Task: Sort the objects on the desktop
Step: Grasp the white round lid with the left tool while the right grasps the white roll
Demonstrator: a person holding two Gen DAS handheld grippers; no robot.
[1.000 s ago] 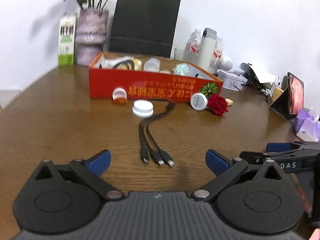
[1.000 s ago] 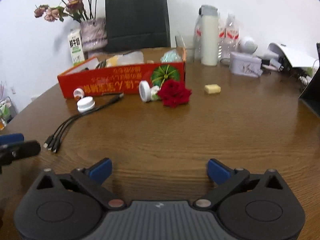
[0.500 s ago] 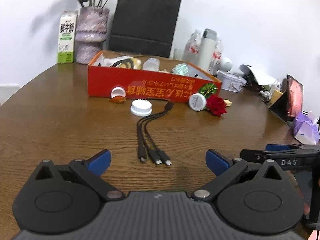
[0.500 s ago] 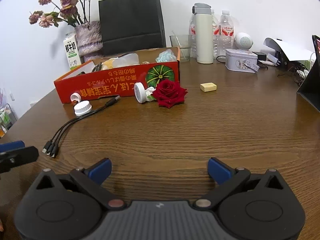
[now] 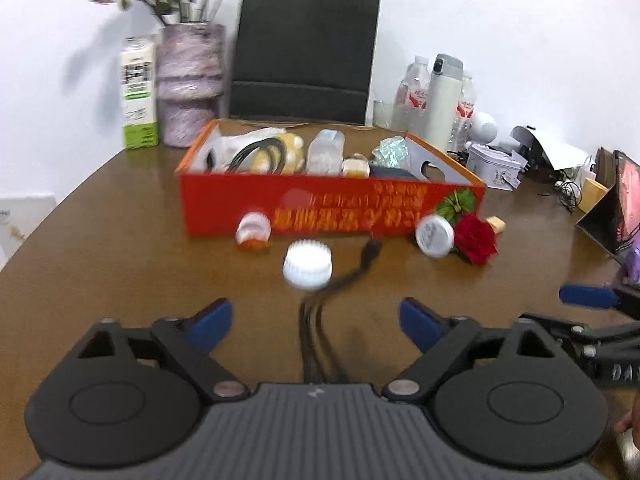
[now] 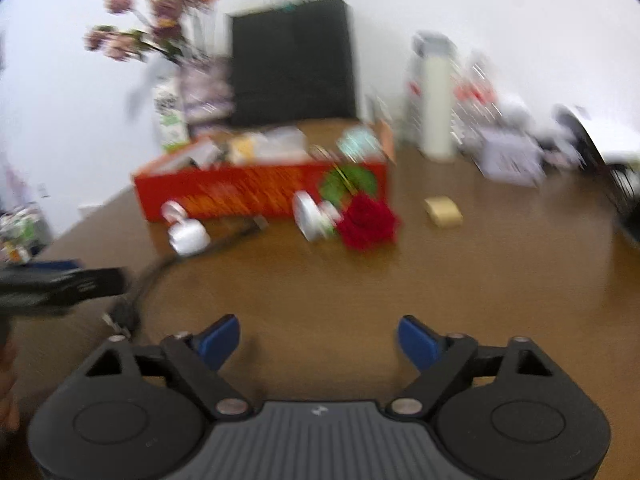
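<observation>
A red cardboard box (image 5: 332, 210) holding several items stands mid-table, also in the right wrist view (image 6: 256, 190). In front of it lie a white cap (image 5: 307, 263), a small white jar (image 5: 253, 227), a white lid (image 5: 435, 235), a red rose (image 5: 476, 238) and a black multi-plug cable (image 5: 320, 320). My left gripper (image 5: 316, 318) is open, with the cable running between its fingers. My right gripper (image 6: 319, 340) is open and empty, short of the rose (image 6: 368, 222) and a tan block (image 6: 443, 211).
A black paper bag (image 5: 304, 52), a vase of dried flowers (image 5: 188, 84), a milk carton (image 5: 138, 92) and bottles with a white flask (image 5: 444, 100) stand behind the box. A tin (image 5: 494, 168) and a tablet stand (image 5: 612, 208) are at the right.
Both grippers have moved forward toward the box. The cable's plug ends now lie under my left gripper, between its open fingers. Both views are blurred by motion.
</observation>
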